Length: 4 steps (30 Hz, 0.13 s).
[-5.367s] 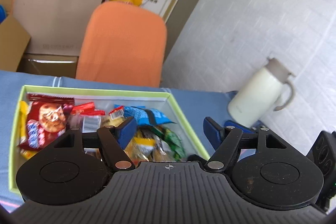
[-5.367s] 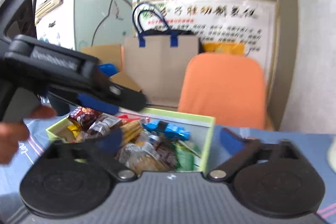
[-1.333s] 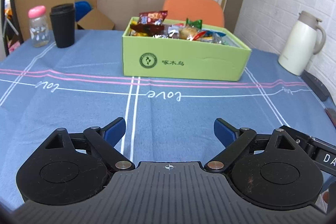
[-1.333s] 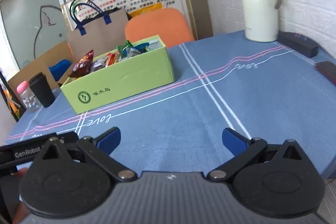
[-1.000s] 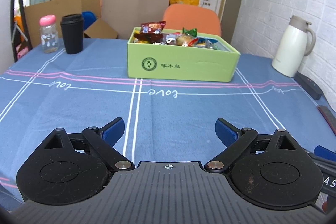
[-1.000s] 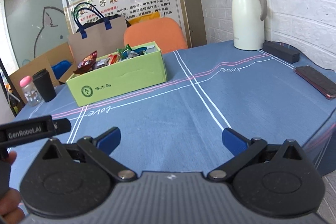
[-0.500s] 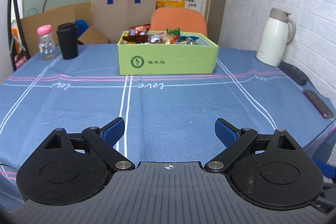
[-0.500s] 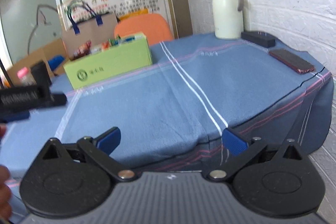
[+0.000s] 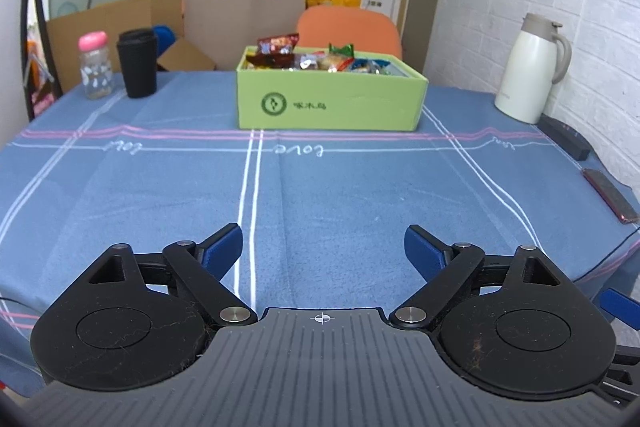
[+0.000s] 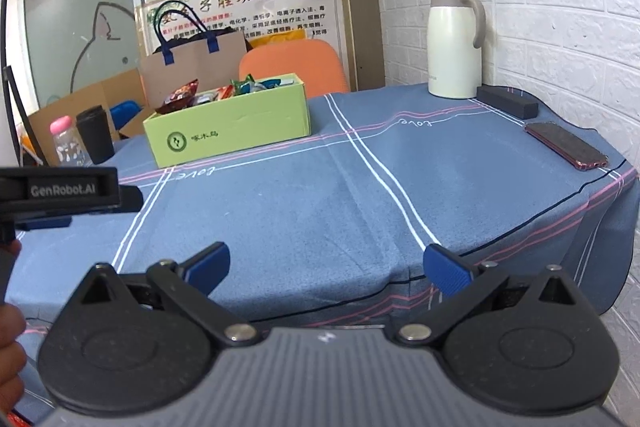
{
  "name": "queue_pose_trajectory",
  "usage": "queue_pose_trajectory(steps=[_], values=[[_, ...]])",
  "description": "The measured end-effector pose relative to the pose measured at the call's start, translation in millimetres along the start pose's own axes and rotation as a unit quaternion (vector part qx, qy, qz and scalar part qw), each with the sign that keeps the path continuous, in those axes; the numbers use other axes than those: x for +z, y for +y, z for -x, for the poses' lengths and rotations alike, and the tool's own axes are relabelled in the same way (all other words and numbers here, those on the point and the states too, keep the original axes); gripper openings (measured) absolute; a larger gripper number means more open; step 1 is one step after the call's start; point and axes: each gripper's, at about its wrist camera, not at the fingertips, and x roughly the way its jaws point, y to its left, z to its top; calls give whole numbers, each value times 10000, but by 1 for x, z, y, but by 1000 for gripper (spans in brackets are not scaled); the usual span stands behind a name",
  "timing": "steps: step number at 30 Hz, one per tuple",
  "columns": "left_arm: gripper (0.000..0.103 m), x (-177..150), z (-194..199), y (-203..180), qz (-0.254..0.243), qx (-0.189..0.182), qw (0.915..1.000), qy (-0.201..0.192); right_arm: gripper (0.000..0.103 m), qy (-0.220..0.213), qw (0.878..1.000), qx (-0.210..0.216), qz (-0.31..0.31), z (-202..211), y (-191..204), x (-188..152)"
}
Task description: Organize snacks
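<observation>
Blue lined tablecloth (image 9: 320, 187) under green snack box (image 9: 330, 101), white brick wall (image 10: 560, 7) alongside.

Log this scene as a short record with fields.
surface: table with blue cloth
box: green, open, full of snacks
left of box: black cup, bottle
right side: jug, phone
left gripper: empty, jaws closing
right gripper: open, empty
</observation>
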Motion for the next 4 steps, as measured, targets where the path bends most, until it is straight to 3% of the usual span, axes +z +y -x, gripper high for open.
queue_pose_trajectory(steps=[4], values=[[76,-2,2,-1,-3,-14,10000,-26,103,-22,10000,-42,20,1,0,-1]])
